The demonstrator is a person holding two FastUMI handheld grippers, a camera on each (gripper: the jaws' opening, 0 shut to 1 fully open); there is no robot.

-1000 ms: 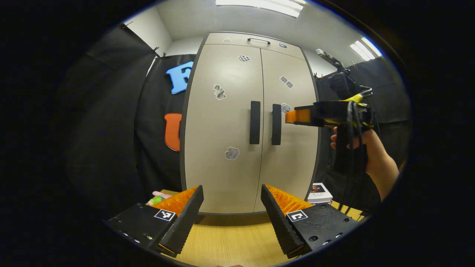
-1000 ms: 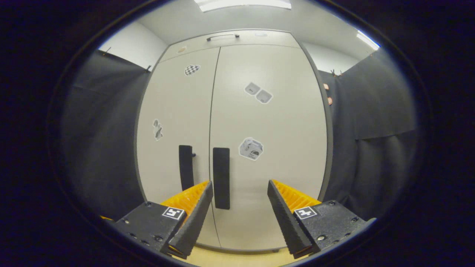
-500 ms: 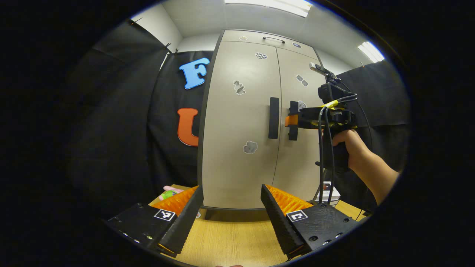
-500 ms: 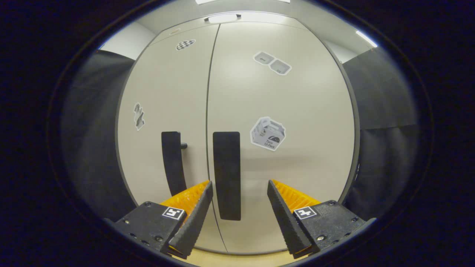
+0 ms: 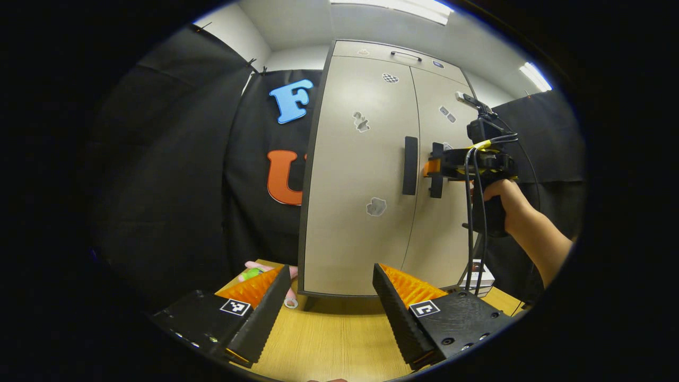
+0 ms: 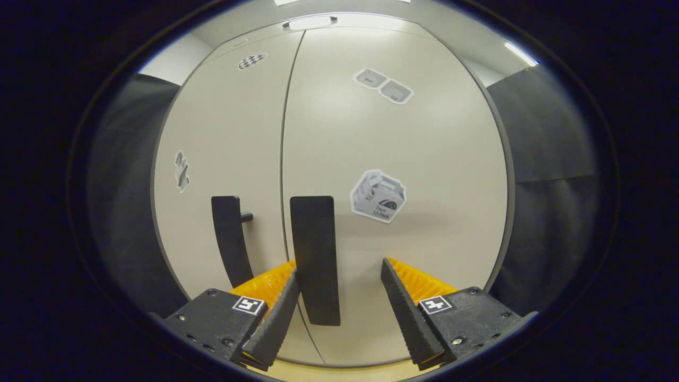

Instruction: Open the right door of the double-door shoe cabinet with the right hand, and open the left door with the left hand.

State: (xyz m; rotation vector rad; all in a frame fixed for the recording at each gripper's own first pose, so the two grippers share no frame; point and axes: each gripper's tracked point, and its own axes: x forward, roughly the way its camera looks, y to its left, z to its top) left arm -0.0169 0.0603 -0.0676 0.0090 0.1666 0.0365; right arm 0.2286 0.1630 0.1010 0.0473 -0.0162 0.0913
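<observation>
A beige double-door shoe cabinet point(image 5: 360, 212) stands with both doors shut. Each door carries a black vertical handle beside the centre seam: the left handle point(image 5: 410, 165) and the right handle point(image 5: 436, 170). My right gripper point(image 5: 431, 167), held by a hand point(image 5: 504, 193), is at the right handle. In the right gripper view the right handle point(image 6: 315, 260) stands between the open fingers of the right gripper point(image 6: 340, 270), close against the left one, while the left handle point(image 6: 231, 246) lies off to the side. My left gripper point(image 5: 331, 276) is open, low and well back from the cabinet.
A wooden surface point(image 5: 329, 339) runs under the cabinet. A pink and green toy point(image 5: 254, 273) lies at its left foot, a small book point(image 5: 480, 277) at its right. A top drawer with a slim handle point(image 5: 406, 53) caps the cabinet. Black cloth walls flank both sides.
The right gripper has moved in until the right handle sits between its fingers. The left gripper has swung left, so the cabinet now lies farther right in its view.
</observation>
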